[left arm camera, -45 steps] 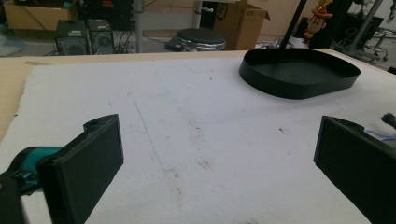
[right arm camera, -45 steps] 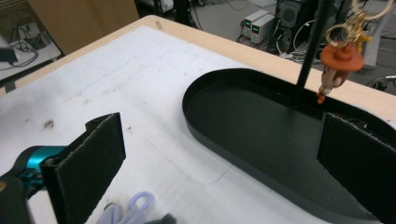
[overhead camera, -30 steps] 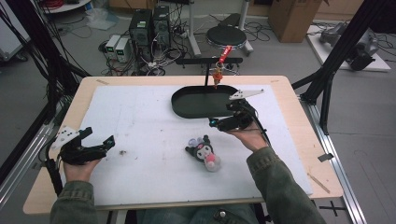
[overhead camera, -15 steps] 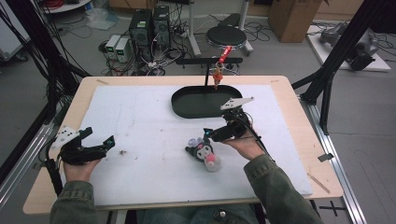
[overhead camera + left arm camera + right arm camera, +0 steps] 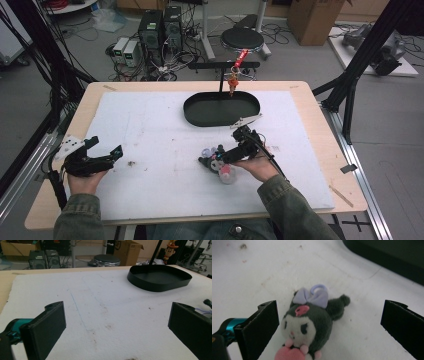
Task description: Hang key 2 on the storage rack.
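Observation:
A small dark grey plush toy (image 5: 308, 323) with a white face, a lilac bow and a pink heart lies on the white mat (image 5: 150, 130). My right gripper (image 5: 332, 315) is open, one jaw on each side of the toy and neither touching it. In the high view the right gripper (image 5: 214, 157) hangs over the plush toy (image 5: 222, 170) in front of the black oval tray (image 5: 221, 108). My left gripper (image 5: 106, 147) rests open near the mat's left edge. In its own view the left gripper (image 5: 115, 320) has nothing between its jaws.
The black tray (image 5: 160, 277) is empty and sits at the back middle of the mat. Behind it a black stand (image 5: 221, 67) carries a small hanging figure (image 5: 233, 82). The wooden table edge (image 5: 320, 145) borders the mat on the right.
My right gripper has moved from beside the tray towards me and left, down over the plush toy, and now straddles it. The left gripper has stayed put.

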The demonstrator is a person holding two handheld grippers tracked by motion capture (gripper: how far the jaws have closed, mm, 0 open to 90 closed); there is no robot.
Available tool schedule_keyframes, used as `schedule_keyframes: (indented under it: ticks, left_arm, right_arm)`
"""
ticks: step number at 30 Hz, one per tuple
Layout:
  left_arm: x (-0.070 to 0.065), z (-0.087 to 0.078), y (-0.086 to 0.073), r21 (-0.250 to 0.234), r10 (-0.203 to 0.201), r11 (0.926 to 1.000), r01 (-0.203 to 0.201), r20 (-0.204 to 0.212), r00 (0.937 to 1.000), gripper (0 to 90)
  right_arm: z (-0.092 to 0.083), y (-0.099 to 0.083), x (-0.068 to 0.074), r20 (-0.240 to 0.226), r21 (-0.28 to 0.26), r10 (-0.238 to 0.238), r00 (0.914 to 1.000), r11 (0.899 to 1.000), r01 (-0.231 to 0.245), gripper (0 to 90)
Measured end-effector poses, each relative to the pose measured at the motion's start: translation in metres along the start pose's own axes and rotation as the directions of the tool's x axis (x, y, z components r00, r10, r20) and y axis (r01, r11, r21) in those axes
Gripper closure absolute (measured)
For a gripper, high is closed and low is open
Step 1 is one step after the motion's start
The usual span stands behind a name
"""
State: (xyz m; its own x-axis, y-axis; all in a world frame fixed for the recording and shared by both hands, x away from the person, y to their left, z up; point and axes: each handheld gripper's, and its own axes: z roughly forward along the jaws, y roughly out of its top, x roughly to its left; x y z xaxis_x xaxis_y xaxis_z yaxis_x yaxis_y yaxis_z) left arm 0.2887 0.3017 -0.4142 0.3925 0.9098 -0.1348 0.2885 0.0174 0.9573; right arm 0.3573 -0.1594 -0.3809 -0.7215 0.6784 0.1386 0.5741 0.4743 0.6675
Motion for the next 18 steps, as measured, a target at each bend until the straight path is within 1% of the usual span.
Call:
schedule_keyframes:
  ticks: [1,4,9,12,14,18]
  left_arm:
    - [0.0,0.0,0.0,0.0,0.0,1.0,0.0,0.0,1.0,1.9]
    - [0.0,0.0,0.0,0.001,0.0,1.0,0.0,0.0,1.0,1.8]
    - [0.0,0.0,0.0,0.001,-0.002,1.0,0.002,0.001,1.0,1.8]
    - [0.0,0.0,0.0,0.004,-0.003,1.0,0.003,0.005,1.0,1.8]
    - [0.0,0.0,0.0,0.006,0.0,1.0,0.0,0.005,1.0,1.8]
    - [0.0,0.0,0.0,0.008,-0.001,1.0,0.001,0.003,1.0,1.8]
  right_arm:
    - [0.002,-0.002,0.001,-0.006,0.013,0.003,1.0,1.0,-0.003,0.6]
    - [0.006,-0.009,0.005,-0.019,0.028,0.014,0.9997,1.0,-0.013,0.6]
    - [0.013,-0.021,0.008,-0.021,0.056,0.018,0.9996,0.998,-0.017,0.6]
    - [0.015,-0.029,0.009,-0.032,0.056,0.029,0.9991,0.998,-0.028,0.6]
    - [0.016,-0.033,0.011,-0.035,0.066,0.041,0.9985,0.997,-0.039,0.5]
    - [0.017,-0.039,0.013,-0.042,0.071,0.04,0.9983,0.997,-0.037,0.6]
